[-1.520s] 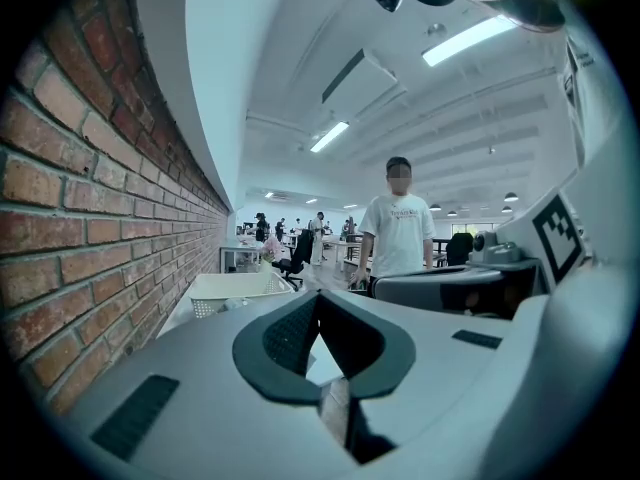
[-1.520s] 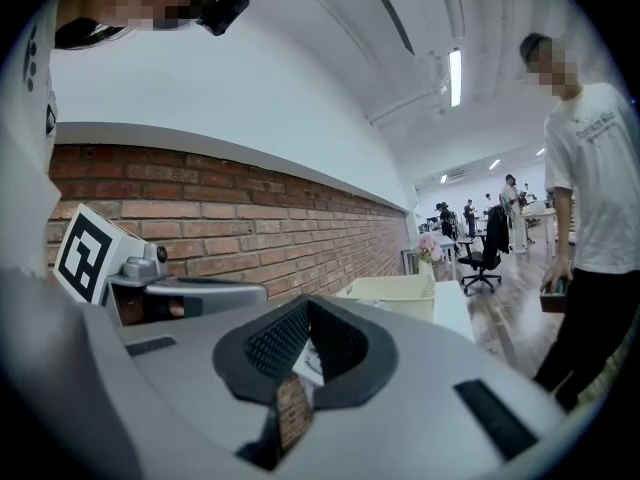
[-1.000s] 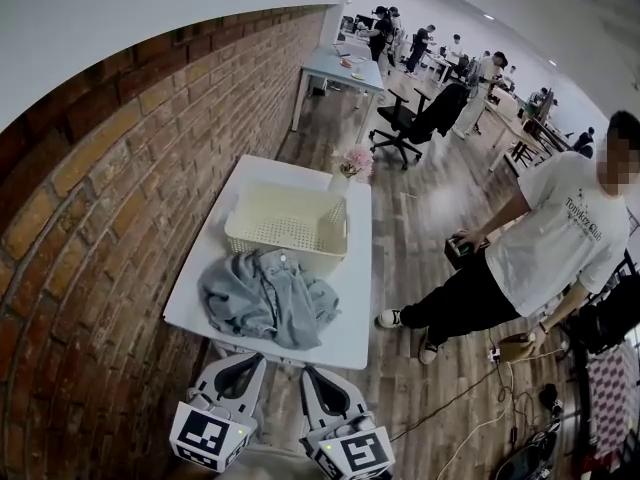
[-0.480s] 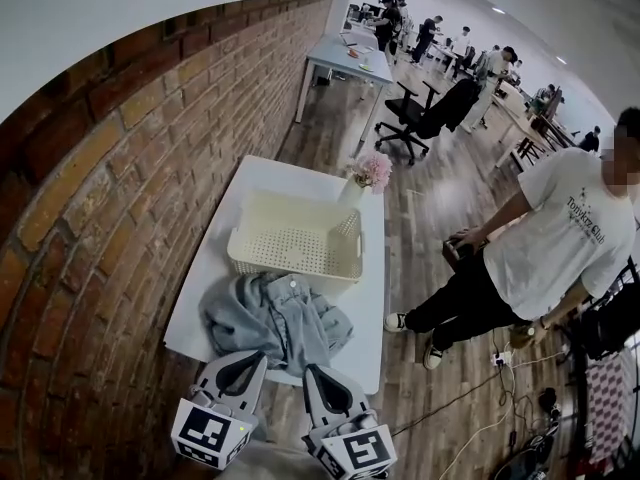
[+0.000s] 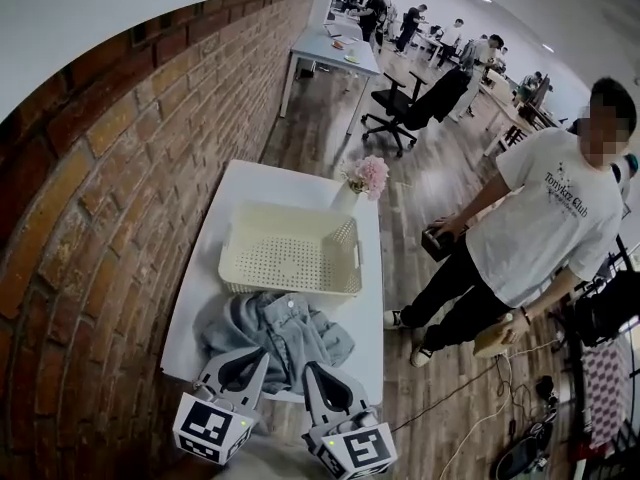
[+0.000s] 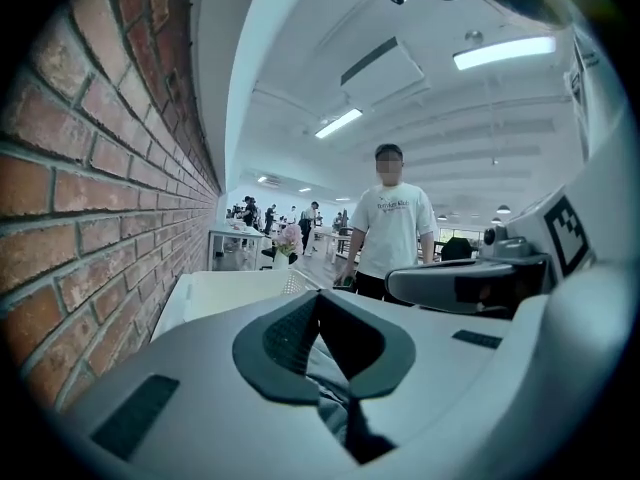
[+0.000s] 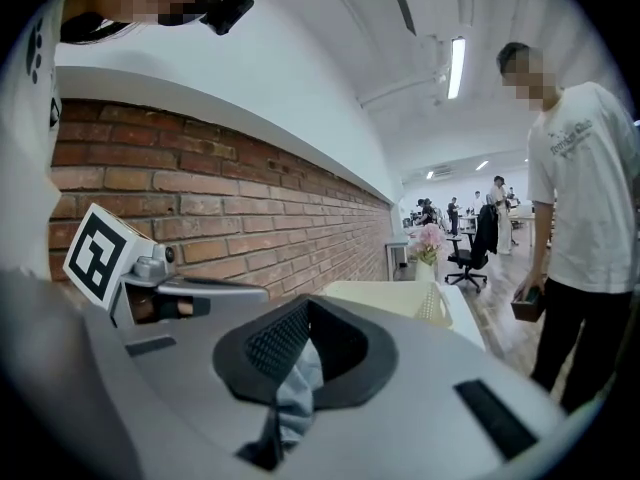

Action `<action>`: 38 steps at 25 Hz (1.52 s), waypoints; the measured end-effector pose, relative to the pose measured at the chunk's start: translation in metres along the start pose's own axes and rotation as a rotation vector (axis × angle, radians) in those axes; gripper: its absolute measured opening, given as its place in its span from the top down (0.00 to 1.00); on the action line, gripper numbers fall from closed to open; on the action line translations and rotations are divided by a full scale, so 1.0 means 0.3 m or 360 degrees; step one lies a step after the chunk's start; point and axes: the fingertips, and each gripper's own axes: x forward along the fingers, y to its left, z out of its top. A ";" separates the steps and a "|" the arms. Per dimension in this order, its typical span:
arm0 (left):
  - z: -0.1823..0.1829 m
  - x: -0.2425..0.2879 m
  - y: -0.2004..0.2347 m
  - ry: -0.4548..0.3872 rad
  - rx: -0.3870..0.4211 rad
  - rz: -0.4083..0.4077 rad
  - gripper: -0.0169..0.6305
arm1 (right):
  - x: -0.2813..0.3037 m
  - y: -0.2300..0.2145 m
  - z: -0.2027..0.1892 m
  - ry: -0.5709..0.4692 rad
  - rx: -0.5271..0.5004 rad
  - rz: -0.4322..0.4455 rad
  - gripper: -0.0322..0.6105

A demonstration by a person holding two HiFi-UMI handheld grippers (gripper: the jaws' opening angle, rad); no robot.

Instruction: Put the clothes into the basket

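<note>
Starting the pickup: left gripper [image 5: 260, 359] and right gripper [image 5: 309, 371] sit pressed together, empty, at the grey-blue shirt [image 5: 268, 326]; next, spread and pinch it.

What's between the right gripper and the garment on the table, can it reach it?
Probably yes. The right gripper sits at the near edge of the grey-blue garment, nothing between them; the basket lies beyond. Its jaws are shut, so they must open first.

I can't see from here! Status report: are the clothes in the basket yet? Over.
Shut, holding nothing: left hand-held gripper, right hand-held gripper. Heaped grey-blue shirt on table, short of empty basket. Nothing in the way.
</note>
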 end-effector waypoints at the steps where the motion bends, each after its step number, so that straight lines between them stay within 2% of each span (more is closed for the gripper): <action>1: 0.001 0.009 0.011 0.0002 -0.0010 -0.0012 0.96 | 0.009 -0.004 0.005 -0.0008 0.0007 -0.0014 0.94; 8: 0.002 0.052 0.052 0.0020 -0.0024 -0.0066 0.96 | 0.052 -0.022 -0.005 -0.0006 0.0036 -0.0067 0.94; 24: 0.004 0.076 0.095 0.0046 -0.0005 -0.0013 0.96 | 0.077 -0.090 -0.007 -0.0004 0.0054 -0.0084 0.94; 31: -0.006 0.099 0.112 0.0080 -0.0048 0.0044 0.96 | 0.096 -0.135 -0.018 0.0065 0.0024 -0.0030 0.94; 38: -0.046 0.120 0.174 0.0158 -0.0144 0.0058 0.96 | 0.128 -0.194 -0.047 0.0136 0.0032 0.0011 0.94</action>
